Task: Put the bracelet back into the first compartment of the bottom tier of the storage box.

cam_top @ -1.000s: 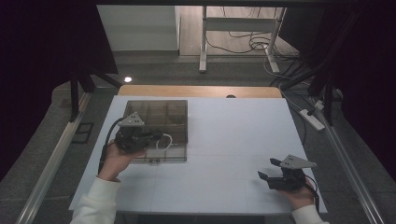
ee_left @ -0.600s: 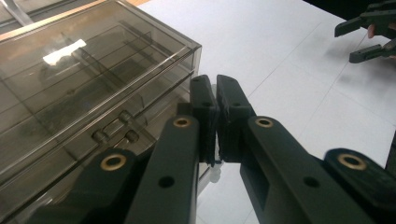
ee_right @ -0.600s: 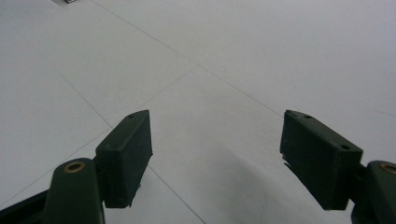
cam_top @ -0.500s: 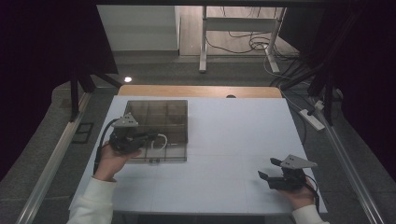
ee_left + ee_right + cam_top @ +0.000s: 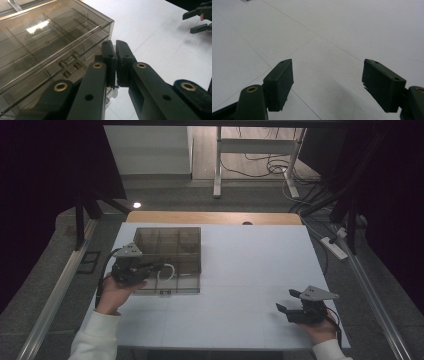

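Left gripper (image 5: 115, 62) sits with jaws pressed together at the front edge of the smoked compartment box (image 5: 169, 255), near the table's (image 5: 250, 270) left side; whether it pinches anything cannot be told. Right gripper (image 5: 290, 309) rests wide, empty, well apart. Judged step: working the box front; next, a steady pull.

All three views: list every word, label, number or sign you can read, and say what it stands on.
None: no readable text in any view.
Smoky clear compartment box: no label or print.
White table: only thin seam lines.
Left gripper and right gripper: black jaws bear only brass rivets and holes, no marking.
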A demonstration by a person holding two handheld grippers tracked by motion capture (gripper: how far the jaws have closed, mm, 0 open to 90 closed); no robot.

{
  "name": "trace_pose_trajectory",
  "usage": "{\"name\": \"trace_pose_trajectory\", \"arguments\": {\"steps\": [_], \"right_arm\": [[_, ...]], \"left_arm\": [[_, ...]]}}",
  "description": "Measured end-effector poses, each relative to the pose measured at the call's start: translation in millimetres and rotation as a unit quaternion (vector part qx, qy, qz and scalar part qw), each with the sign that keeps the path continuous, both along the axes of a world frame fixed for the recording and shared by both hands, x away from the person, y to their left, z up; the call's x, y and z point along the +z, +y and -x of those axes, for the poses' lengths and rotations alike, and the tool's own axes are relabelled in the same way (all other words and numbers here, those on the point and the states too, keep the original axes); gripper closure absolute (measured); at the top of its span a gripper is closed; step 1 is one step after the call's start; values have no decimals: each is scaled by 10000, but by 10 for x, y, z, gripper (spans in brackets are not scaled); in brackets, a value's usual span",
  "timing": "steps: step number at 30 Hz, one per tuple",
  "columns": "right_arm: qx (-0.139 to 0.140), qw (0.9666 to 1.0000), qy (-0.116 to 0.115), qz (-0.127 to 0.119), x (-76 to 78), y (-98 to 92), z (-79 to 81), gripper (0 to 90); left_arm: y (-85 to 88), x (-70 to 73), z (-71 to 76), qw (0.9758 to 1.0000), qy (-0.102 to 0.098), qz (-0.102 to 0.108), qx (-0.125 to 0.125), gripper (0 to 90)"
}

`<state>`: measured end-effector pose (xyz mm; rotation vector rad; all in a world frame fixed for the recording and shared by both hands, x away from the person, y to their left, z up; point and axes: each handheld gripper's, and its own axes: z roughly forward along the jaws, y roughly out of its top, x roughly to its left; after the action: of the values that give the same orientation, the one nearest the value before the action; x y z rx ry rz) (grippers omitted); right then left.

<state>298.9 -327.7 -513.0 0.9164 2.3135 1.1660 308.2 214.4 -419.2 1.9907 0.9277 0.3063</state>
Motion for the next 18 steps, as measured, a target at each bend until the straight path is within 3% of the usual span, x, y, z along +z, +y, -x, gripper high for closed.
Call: {"name": "trace_pose_trajectory", "arguments": {"steps": [18], "right_arm": [[-7,10000,-2,4,2,0,-5,251]], "left_arm": [[200,-84,16,9997,84,-25,237,863]]}}
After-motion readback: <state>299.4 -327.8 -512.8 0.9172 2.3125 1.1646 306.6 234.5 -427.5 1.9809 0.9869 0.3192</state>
